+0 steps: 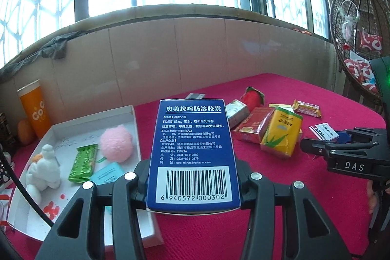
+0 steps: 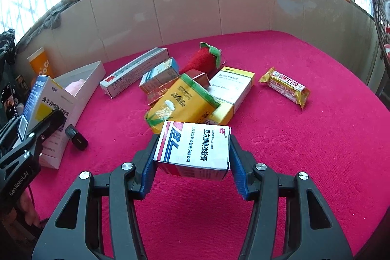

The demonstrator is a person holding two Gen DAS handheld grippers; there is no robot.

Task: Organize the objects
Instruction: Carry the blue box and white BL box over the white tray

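Note:
My left gripper is shut on a blue medicine box with a barcode, held above the red tablecloth beside the white tray. It also shows in the right wrist view. My right gripper is shut on a white BL ointment box, lifted just in front of the pile. The right gripper shows at the right of the left wrist view. The pile holds a yellow box, a white-yellow box, a long white box, a plush strawberry and a snack bar.
The white tray holds a pink pompom, a green packet, a teal card and a white plush figure. An orange cup stands behind the tray. A low wall borders the table's far side.

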